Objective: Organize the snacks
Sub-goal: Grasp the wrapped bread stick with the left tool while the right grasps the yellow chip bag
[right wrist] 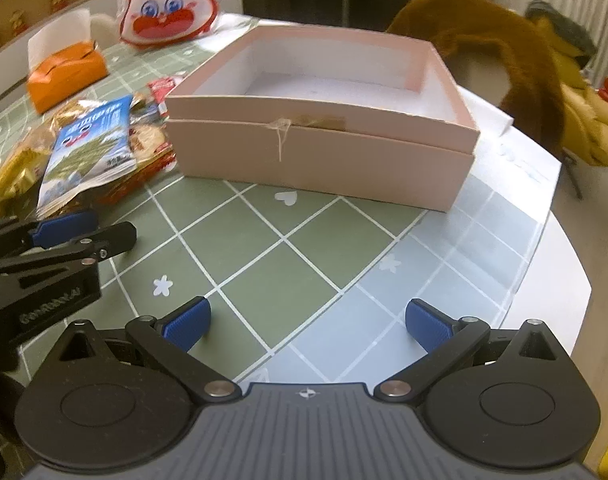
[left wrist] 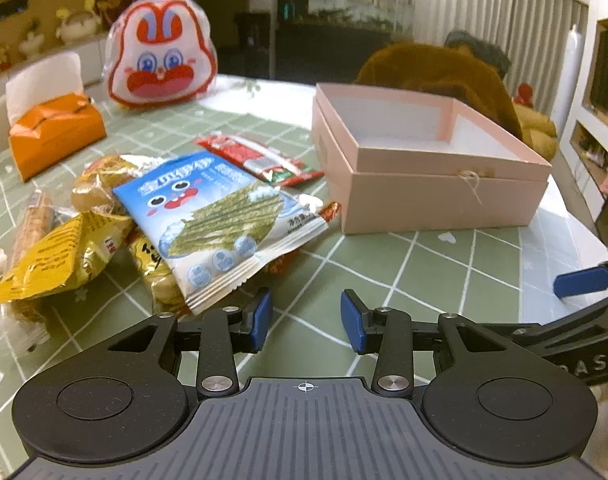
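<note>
Left gripper [left wrist: 305, 318] is held low over the green checked surface [left wrist: 403, 280], fingers [left wrist: 262, 320] parted with only bare cloth seen between them. Right gripper [right wrist: 307, 322] is likewise held over the surface, fingers [right wrist: 186, 322] spread wider, nothing gripped.

A heap of snacks [left wrist: 144, 220] is seen left of centre: a blue seaweed packet [left wrist: 220, 216] laid on top, a yellow packet [left wrist: 64, 256] beside it, a red sachet [left wrist: 260, 158] behind. The seaweed packet's near corner is noted just beyond the left fingers, not touched.

A pink box [left wrist: 431, 176] stands open and empty to the right of the heap, near it. An orange tissue box [left wrist: 54, 134] and a rabbit-faced bag [left wrist: 162, 52] are placed farther back.
</note>
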`<state>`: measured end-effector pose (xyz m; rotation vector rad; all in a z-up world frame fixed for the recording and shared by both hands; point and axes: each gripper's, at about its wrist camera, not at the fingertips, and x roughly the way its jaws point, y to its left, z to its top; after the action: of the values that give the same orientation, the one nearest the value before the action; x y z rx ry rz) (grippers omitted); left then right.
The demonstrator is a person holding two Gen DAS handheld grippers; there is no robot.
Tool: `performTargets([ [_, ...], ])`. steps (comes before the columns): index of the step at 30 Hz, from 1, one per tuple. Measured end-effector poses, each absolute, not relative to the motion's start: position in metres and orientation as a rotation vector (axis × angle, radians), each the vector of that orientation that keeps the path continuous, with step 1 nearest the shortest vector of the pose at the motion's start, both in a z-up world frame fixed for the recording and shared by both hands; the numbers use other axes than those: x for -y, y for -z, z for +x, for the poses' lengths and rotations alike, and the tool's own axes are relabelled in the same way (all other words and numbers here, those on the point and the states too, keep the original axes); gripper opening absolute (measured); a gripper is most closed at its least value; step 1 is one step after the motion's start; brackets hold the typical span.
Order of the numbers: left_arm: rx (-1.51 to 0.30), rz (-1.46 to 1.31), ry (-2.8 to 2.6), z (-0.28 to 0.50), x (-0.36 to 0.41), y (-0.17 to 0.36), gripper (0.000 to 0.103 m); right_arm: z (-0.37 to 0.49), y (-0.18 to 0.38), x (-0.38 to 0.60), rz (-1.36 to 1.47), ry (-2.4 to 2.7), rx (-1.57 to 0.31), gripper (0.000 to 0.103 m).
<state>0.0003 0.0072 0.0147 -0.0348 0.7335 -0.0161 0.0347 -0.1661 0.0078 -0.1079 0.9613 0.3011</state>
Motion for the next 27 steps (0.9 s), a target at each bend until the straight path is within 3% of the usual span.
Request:
performTargets([
  [3,-0.732,-0.048,0.029,-0.001,-0.016,-0.034,0.044,0.041,-0.018,0.169,-0.109,-0.258,-0.966,0.095],
  [11,-0.574,-0.233,-0.258,-0.003,-0.113,-0.093,0.043,0.052,-0.060,0.167,-0.136,-0.196,-0.833,0.095],
  [17,-0.688,-0.415,-0.479,-0.001,-0.195,-0.073,0.042,0.050,-0.057,0.159,-0.174,-0.236,-0.855,0.095],
  [22,-0.790,-0.440,-0.470,0.010,-0.209,-0.045,0.042,0.047,-0.050,0.150,-0.176,-0.269,-0.900,0.095],
  [23,-0.794,-0.440,-0.457,0.010,-0.207,-0.041,0.047,0.046,-0.050,0.149,-0.179,-0.275,-0.905,0.095],
  [27,-0.817,-0.413,-0.399,0.009,-0.193,-0.033,0.038,0.042,-0.051,0.142,-0.197,-0.305,-0.911,0.095],
])
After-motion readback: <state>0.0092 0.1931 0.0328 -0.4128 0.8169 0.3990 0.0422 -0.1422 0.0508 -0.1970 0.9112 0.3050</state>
